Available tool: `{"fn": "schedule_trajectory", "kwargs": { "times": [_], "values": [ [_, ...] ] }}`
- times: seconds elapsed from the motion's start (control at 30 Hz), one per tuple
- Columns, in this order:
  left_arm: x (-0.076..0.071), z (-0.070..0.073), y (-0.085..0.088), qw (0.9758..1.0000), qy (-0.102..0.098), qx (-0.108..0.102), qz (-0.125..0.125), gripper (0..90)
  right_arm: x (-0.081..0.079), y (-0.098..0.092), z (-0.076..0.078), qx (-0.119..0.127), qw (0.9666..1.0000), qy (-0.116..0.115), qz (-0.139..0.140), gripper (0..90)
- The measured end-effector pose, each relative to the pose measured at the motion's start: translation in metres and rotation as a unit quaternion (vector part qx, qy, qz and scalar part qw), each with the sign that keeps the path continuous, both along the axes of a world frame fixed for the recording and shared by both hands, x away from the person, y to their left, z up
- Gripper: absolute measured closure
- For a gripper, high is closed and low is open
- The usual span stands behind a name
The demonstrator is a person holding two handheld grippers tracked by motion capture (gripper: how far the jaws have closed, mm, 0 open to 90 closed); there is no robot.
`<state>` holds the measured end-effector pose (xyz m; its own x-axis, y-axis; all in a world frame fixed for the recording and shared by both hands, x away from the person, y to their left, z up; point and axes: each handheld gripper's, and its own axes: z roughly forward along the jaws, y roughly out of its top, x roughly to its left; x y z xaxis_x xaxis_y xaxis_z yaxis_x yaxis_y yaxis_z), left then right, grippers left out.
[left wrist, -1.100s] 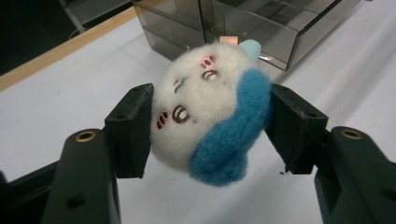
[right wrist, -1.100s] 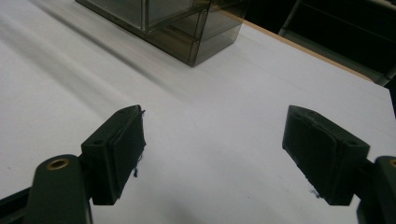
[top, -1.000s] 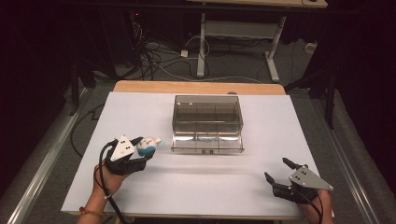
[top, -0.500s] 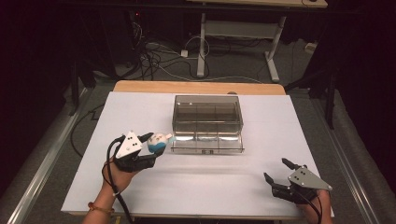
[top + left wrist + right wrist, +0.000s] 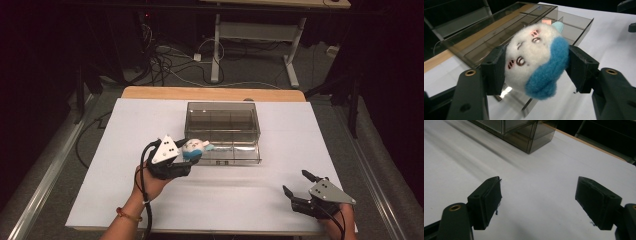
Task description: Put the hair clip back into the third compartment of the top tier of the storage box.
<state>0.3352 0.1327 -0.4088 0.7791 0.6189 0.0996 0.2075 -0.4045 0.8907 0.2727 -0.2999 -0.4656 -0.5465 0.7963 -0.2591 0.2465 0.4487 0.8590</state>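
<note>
The left gripper (image 5: 186, 151) is clamped on a small white and blue plush toy (image 5: 536, 60), both jaws pressing into its sides, and holds it above the white table (image 5: 150, 120) just beside the front left corner of a clear smoky plastic box (image 5: 222, 131) with inner dividers. The toy is lifted but not inside any compartment, so the pickup looks done and the placing, if the box is the goal, is left to do. The right gripper (image 5: 303, 188) rests near the table's front right corner, well apart from the box, its jaws spread wide with nothing between them.
</note>
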Motion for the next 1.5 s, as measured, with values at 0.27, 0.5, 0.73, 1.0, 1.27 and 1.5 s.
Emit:
{"fn": "schedule_trajectory", "kwargs": {
  "times": [0.27, 0.5, 0.73, 1.0, 1.27, 1.5],
  "values": [
    [0.007, -0.001, -0.025, 0.9996, 0.008, 0.011, -0.023, 36.6, 0.001, 0.001, -0.001, 0.000, 1.0000, 0.003, 0.002, 21.5],
    [0.012, -0.001, -0.044, 0.9992, 0.015, 0.015, -0.035, 36.6, 0.001, 0.002, -0.003, -0.005, 1.0000, 0.007, 0.003, 21.5],
    [0.020, -0.001, -0.070, 0.9983, 0.024, 0.019, -0.049, 36.6, 0.002, 0.002, -0.003, -0.005, 1.0000, 0.008, 0.003, 21.5],
    [0.029, 0.000, -0.091, 0.9976, 0.033, 0.023, -0.057, 36.5, 0.002, 0.001, -0.003, -0.005, 0.9999, 0.009, 0.004, 21.5],
    [0.040, 0.000, -0.113, 0.9969, 0.053, 0.015, -0.056, 36.3, 0.002, 0.001, -0.003, -0.007, 0.9999, 0.008, 0.006, 21.5],
    [0.044, -0.006, -0.129, 0.9960, 0.067, 0.020, -0.057, 35.9, 0.002, 0.001, -0.004, -0.005, 0.9999, 0.011, 0.007, 21.5]
  ]
}}
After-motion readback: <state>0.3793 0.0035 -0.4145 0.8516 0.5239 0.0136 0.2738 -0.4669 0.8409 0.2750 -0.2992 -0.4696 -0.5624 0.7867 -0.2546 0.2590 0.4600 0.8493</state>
